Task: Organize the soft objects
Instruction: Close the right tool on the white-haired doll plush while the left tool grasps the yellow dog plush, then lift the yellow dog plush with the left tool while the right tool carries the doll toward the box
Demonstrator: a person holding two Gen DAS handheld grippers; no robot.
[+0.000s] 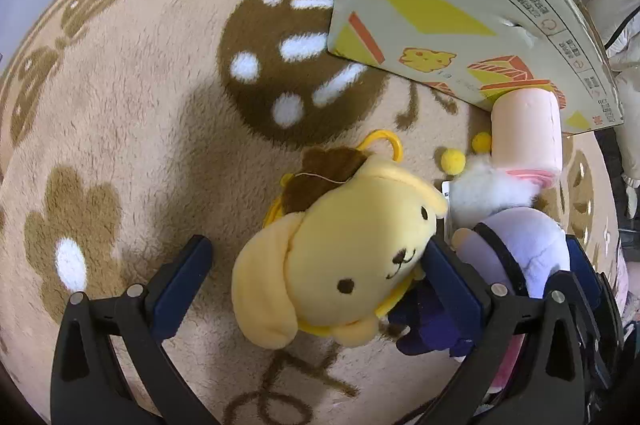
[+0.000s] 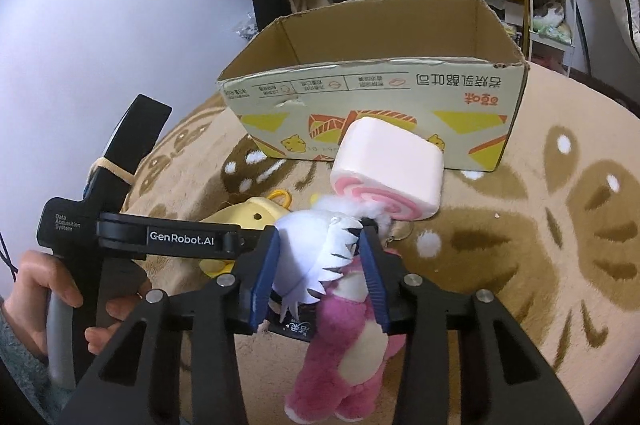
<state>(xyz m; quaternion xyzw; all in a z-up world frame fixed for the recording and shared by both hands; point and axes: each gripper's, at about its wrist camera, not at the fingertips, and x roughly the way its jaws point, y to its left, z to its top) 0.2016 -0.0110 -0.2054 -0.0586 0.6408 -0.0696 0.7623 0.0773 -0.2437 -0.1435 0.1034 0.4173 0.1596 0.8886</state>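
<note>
The left gripper (image 1: 316,265) stands wide around the yellow dog (image 1: 344,265), lower centre; the right gripper (image 2: 320,265) clamps the white plush (image 2: 316,257).

- Everything sits on a fuzzy beige blanket (image 1: 120,113) with brown flower and mushroom prints.
- Cardboard box (image 2: 400,97), open on top, stands at the far side.
- Pink swirl-roll plush (image 2: 390,169) lies just in front of the box.
- Yellow puppy plush (image 1: 344,257) lies on its side beside it.
- Two little yellow pom-poms (image 1: 453,161) sit between the puppy and the roll.
</note>
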